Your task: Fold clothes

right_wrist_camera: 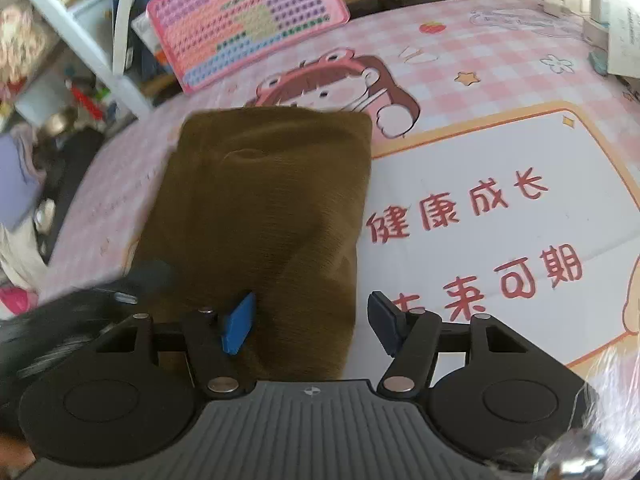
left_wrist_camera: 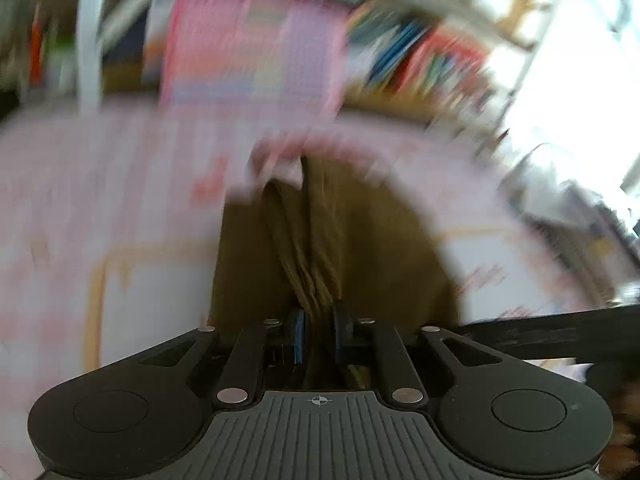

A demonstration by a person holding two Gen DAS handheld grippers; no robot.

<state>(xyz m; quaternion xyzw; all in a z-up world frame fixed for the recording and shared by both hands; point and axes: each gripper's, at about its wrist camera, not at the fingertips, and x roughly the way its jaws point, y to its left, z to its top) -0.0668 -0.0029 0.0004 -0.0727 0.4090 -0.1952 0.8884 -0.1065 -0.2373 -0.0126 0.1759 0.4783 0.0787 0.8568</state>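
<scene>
Two grippers: both over one brown garment [right_wrist_camera: 260, 216] lying on a pink checked table mat [right_wrist_camera: 500, 64] with a cartoon girl and red characters printed on it.
Left gripper [left_wrist_camera: 318, 320]: jaws together, clamped on a bunched ridge of the garment's cloth that runs forward from between the blue pads.
Right gripper [right_wrist_camera: 312, 320]: jaws wide apart, holding nothing; the left blue pad [right_wrist_camera: 238, 326] sits over the near end of the garment, while the right pad hangs over the white panel of the mat, just past the garment's right edge.
Garment: already a compact, roughly rectangular block, long axis running away from the right camera, far end near the cartoon girl's face.
Step in hand: likely a late fold, with the left side gripping and moving an edge (heavy blur in the left view suggests fast motion).
Next move calls for: probably carrying the held edge over the block and laying it flat, with the right gripper free to pin or smooth the near end so the layers do not slide.
Hard to make out: the left view is smeared, so how high the cloth is lifted cannot be told.
Cut off: the near end of the garment disappears under the right gripper's body.
Unclear: what kind of clothing it is; no sleeves or collar show.
Background: a pink button board [right_wrist_camera: 248, 20] leans at the table's far side.
</scene>
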